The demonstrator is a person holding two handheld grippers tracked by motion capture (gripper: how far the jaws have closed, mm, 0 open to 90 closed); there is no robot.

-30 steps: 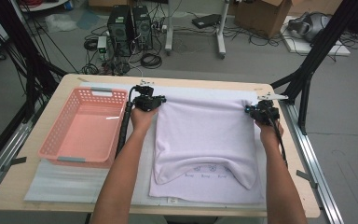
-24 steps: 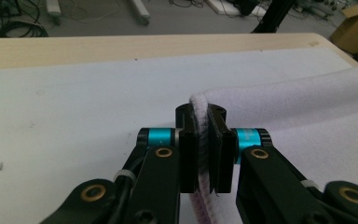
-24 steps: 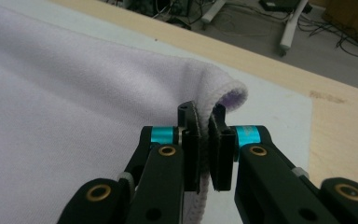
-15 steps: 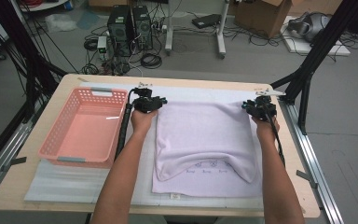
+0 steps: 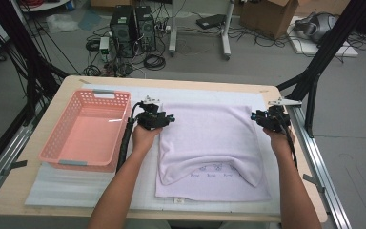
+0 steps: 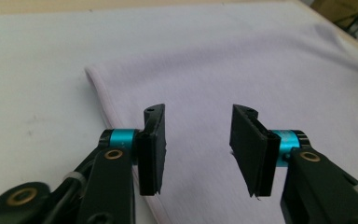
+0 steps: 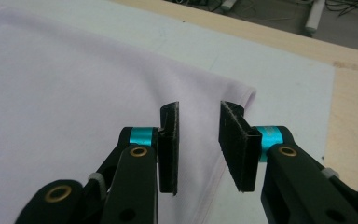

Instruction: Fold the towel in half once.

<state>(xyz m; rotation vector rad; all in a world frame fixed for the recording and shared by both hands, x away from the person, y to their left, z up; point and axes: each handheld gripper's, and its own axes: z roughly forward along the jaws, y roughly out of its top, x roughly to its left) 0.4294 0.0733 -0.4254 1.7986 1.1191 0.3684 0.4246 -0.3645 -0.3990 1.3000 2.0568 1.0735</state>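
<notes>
Cloth is the work here: a pale lilac garment (image 5: 209, 143) lies folded on the white mat (image 5: 76, 183) at the middle of the surface (image 5: 9, 200), its near hem at six o'clock with small printed marks too fine to read. It looks light, soft and limp, so it should drape and sag from whatever point lifts it; I judge the far corners, or the hemmed side edges, to be the best places to take hold, pinched low against the mat.

At nine o'clock of the garment the left tool (image 5: 167, 118) sits just off its far left corner; at three o'clock the right tool (image 5: 256, 116) sits at the far right corner. Both tools have just been opening, and their jaws now stand apart with nothing pinched, cloth lying flat below them.

Farther out at ten o'clock stands an empty pink basket (image 5: 57, 148).

Layers under the fold are hidden, so their number cannot be told.
</notes>
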